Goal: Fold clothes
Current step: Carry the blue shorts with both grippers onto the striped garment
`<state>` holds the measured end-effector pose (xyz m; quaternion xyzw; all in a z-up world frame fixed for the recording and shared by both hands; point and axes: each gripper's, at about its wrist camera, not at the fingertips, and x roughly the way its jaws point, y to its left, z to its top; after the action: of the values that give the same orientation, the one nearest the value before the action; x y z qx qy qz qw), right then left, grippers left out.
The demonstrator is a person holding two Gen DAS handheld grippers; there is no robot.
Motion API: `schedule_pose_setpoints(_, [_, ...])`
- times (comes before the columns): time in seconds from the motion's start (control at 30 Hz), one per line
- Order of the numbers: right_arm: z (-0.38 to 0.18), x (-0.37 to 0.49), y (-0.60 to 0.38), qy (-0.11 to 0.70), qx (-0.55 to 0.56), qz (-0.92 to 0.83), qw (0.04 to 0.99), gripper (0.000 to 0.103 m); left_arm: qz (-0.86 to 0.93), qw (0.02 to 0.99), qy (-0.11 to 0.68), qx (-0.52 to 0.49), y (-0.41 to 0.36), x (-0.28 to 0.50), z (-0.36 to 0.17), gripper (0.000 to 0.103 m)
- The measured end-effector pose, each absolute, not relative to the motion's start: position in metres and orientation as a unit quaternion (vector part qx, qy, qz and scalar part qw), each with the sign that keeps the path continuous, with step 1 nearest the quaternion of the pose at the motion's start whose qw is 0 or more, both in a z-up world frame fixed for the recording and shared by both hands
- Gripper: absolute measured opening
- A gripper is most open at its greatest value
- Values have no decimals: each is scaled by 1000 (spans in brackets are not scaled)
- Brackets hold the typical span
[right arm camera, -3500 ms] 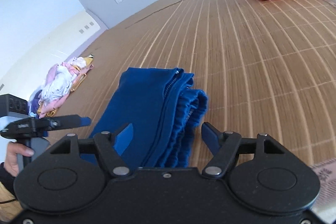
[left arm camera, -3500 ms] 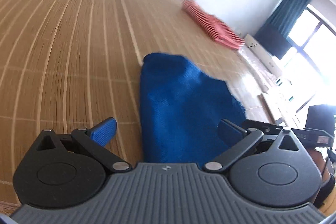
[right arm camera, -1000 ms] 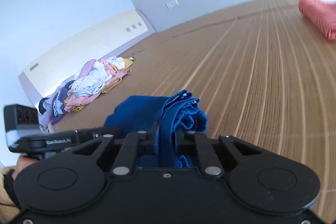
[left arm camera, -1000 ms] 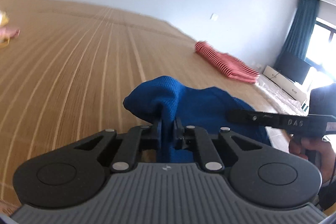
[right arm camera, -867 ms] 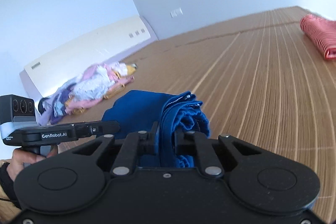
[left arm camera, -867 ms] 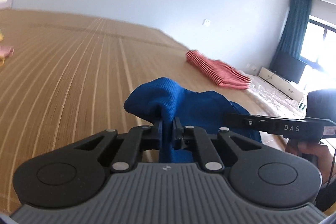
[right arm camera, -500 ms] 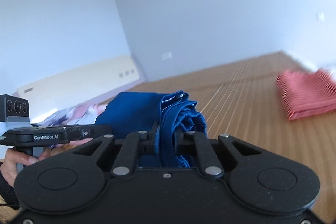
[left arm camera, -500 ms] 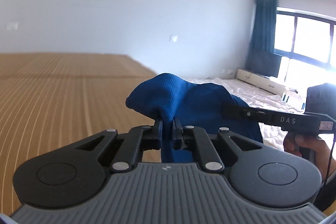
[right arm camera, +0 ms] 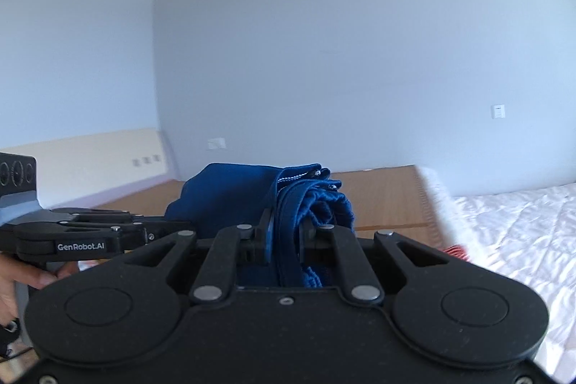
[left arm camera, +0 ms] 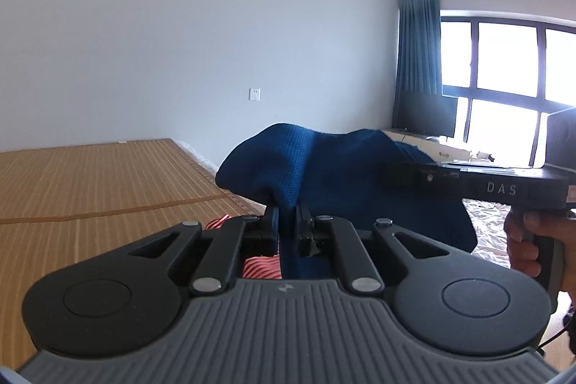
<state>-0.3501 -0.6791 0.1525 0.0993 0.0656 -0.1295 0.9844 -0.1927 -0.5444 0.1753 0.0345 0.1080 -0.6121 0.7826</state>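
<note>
Left wrist view: soft, floppy blue garment (left arm camera: 334, 175) is pinched by both tongs (left arm camera: 287, 222) (right arm camera: 284, 233), edges sagging above the bamboo mat (left arm camera: 90, 182).

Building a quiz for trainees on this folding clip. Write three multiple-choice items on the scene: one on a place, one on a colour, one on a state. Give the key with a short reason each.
1. Where does the red striped garment show in the left wrist view?
A. Low down, behind the left gripper's fingers
B. Hanging on the curtain
C. On top of the right gripper

2. What colour is the garment held by both grippers?
A. Green
B. Blue
C. White

3. How does the right gripper stand?
A. Wide open, holding nothing
B. Out of sight
C. Shut on the garment

Key:
1 A, red stripes peek through beneath the left gripper, just above its body.
2 B, the cloth bunched between the fingers is deep blue in both views.
3 C, its fingers pinch folded layers of the blue cloth.
</note>
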Motion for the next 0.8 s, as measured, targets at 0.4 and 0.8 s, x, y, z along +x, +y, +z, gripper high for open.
schedule_pose_setpoints(0.4, [67, -280, -842, 106, 176, -195, 959, 14, -633, 750, 184, 62, -741, -89, 98, 10])
schedule_pose_setpoints(0.8, [-42, -206, -947, 199, 224, -265, 916, 43, -567, 790, 224, 62, -840, 15, -28, 64])
